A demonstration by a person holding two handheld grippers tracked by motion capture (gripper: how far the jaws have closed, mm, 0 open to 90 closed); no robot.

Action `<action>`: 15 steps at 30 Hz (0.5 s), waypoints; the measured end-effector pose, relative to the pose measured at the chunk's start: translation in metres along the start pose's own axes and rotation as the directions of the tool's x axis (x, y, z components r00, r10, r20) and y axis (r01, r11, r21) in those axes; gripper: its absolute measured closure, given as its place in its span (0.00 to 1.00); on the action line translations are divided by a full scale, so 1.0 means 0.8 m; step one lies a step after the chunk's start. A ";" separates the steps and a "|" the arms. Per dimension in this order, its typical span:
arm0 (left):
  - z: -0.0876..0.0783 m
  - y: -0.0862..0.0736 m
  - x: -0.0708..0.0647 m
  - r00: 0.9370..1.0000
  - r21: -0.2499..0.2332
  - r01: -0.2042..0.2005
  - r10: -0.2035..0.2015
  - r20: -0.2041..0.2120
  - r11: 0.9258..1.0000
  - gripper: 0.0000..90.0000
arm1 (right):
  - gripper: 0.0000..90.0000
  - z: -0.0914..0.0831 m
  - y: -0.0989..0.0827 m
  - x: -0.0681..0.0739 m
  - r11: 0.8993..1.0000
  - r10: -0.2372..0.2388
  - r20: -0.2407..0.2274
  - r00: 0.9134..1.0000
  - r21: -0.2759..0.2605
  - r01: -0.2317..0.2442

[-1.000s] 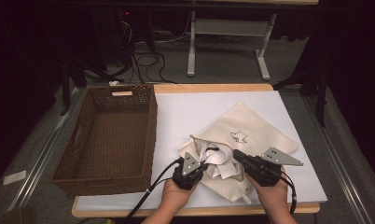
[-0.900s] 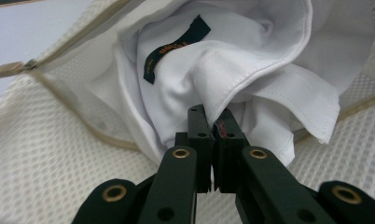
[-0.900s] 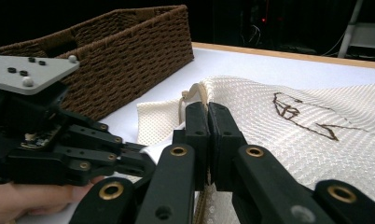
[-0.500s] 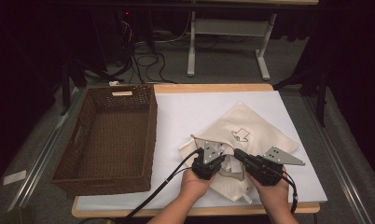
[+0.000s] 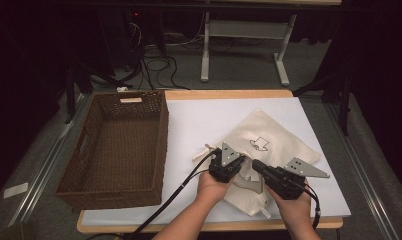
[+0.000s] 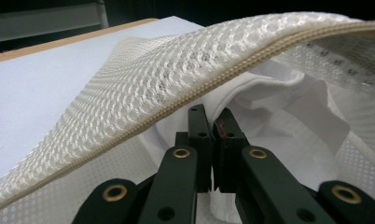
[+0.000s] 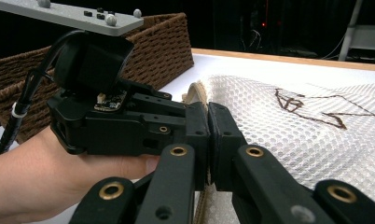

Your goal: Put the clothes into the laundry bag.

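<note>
A cream mesh bag [image 5: 279, 137] with a dark printed mark lies on the white table sheet [image 5: 209, 115]. My right gripper [image 5: 255, 165] is shut on the bag's zippered edge [image 7: 195, 95] and holds it lifted. In the left gripper view, that edge arches over my left gripper [image 6: 212, 123], which reaches into the opening. Its jaws are shut on a white garment [image 6: 288, 121] lying inside the bag. From above, the left gripper [image 5: 241, 162] sits nose to nose with the right one, a bit of the garment [image 5: 249, 176] showing between them.
A deep brown wicker basket [image 5: 119, 145] stands on the left part of the table, close to my left hand [image 7: 45, 172]. Beyond the far table edge are cables and a white desk frame [image 5: 244, 35] on the floor.
My left gripper has moved right and slightly up toward the bag's opening, carrying the white garment under the mesh. Less white cloth shows outside the bag. The right gripper has kept still.
</note>
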State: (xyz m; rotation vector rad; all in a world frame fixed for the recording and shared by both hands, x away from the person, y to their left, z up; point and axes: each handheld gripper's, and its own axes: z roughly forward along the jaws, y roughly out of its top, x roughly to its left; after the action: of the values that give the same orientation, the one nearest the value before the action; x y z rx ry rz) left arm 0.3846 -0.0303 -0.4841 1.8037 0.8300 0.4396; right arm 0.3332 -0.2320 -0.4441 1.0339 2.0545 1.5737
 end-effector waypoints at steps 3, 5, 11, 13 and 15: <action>0.005 -0.001 0.000 1.000 -0.009 0.006 -0.006 -0.004 1.000 0.97 | 0.98 0.000 0.000 0.001 1.000 -0.002 0.001 1.000 -0.002 0.002; 0.011 -0.002 -0.001 1.000 -0.011 0.017 -0.017 -0.002 1.000 0.97 | 0.98 0.000 -0.001 0.001 1.000 0.000 0.001 1.000 0.000 0.000; 0.022 -0.004 -0.002 1.000 -0.015 0.022 -0.022 0.004 1.000 0.97 | 0.98 -0.002 -0.002 0.000 1.000 0.008 -0.002 1.000 0.001 -0.008; 0.027 -0.004 -0.003 1.000 -0.011 0.020 -0.020 0.009 1.000 0.97 | 0.98 -0.002 -0.003 -0.001 1.000 0.008 0.001 1.000 0.002 -0.008; 0.030 -0.004 -0.003 1.000 -0.009 0.023 -0.023 0.009 1.000 0.97 | 0.98 -0.001 -0.003 -0.001 1.000 0.008 0.001 1.000 0.004 -0.008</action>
State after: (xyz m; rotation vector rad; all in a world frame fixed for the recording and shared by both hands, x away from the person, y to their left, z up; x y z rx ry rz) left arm 0.3977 -0.0473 -0.4959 1.7849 0.8405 0.4200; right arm 0.3320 -0.2332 -0.4461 1.0458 2.0567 1.5737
